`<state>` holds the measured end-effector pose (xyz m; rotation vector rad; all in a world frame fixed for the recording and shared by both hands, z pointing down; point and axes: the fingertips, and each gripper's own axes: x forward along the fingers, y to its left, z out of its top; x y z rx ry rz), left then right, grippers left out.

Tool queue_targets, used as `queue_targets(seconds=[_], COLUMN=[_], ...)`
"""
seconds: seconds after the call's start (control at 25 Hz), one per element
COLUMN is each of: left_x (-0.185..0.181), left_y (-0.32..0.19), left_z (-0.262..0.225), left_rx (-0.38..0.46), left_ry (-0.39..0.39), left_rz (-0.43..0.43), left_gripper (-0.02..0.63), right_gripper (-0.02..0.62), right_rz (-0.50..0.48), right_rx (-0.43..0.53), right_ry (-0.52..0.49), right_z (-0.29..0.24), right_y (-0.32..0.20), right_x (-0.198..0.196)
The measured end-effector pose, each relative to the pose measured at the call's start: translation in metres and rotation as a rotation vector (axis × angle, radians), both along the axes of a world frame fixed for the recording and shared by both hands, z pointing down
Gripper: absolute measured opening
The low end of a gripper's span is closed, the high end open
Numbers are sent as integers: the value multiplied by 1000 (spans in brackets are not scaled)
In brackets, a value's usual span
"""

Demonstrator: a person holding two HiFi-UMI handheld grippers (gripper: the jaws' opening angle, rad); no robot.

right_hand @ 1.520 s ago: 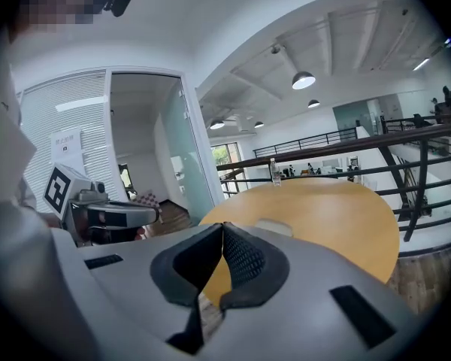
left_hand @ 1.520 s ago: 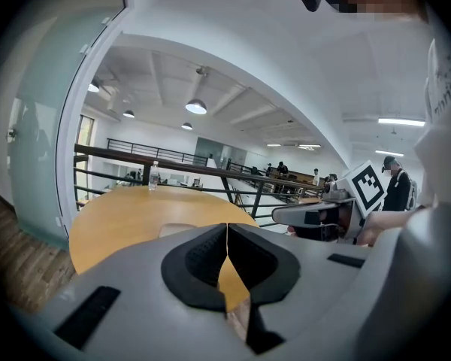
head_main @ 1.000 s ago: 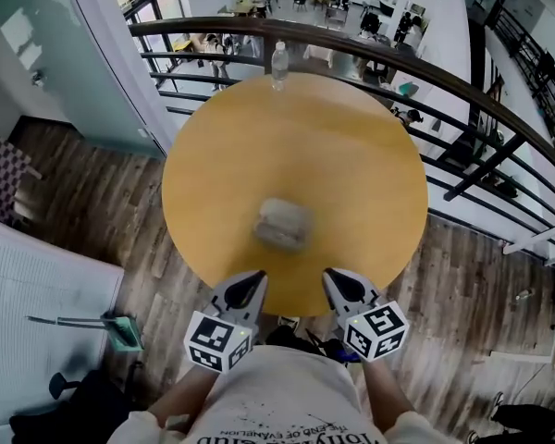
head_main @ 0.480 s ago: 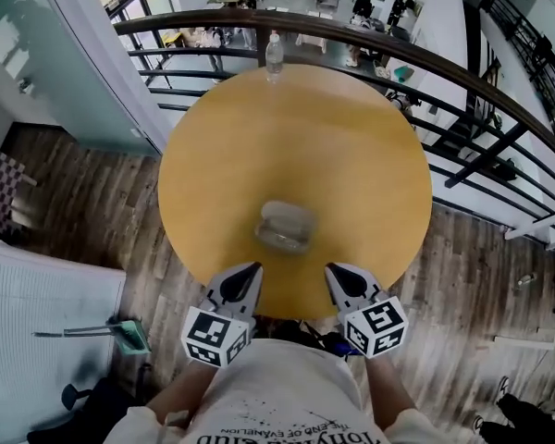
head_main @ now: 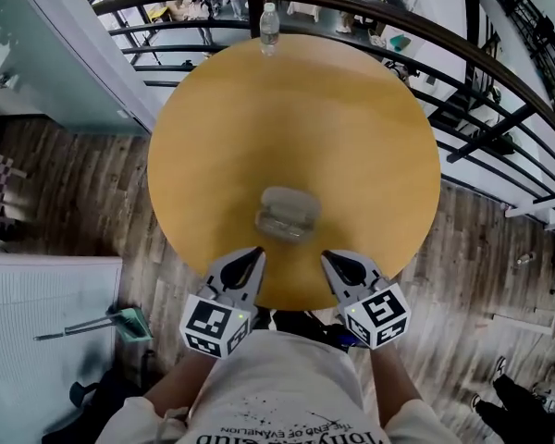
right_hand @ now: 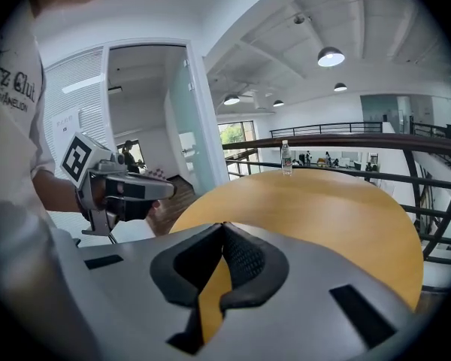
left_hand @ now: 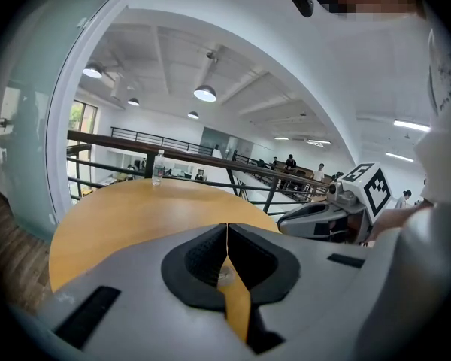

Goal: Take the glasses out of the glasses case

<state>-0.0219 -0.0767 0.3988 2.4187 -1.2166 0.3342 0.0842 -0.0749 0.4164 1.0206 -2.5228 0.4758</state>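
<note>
Case (head_main: 285, 214), seen near the table's (head_main: 370, 109) front edge, is judged light, stiff, slick, best pinched at its ends; left gripper (head_main: 249, 258) and right gripper (head_main: 337, 265) are held closed, empty.

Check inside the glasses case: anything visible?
The glasses case lies shut on the table; only its grey outer shell shows. Whatever is inside is covered, so its contents cannot be confirmed.

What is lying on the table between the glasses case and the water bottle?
Nothing. In the head view, only bare table runs from the glasses case to the water bottle at the far edge.
</note>
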Motion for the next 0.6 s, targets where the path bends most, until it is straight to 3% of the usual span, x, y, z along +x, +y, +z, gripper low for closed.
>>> queue_targets(seconds=[0.6], left_x=[2], left_y=[-53], left_z=[51], left_rx=[-70], left_ry=[-4], left_rz=[8], left_gripper=[25], right_gripper=[26], right_rz=[-118], right_rx=[-43], right_ry=[101], right_z=[73], right_y=[-59], right_x=[-14])
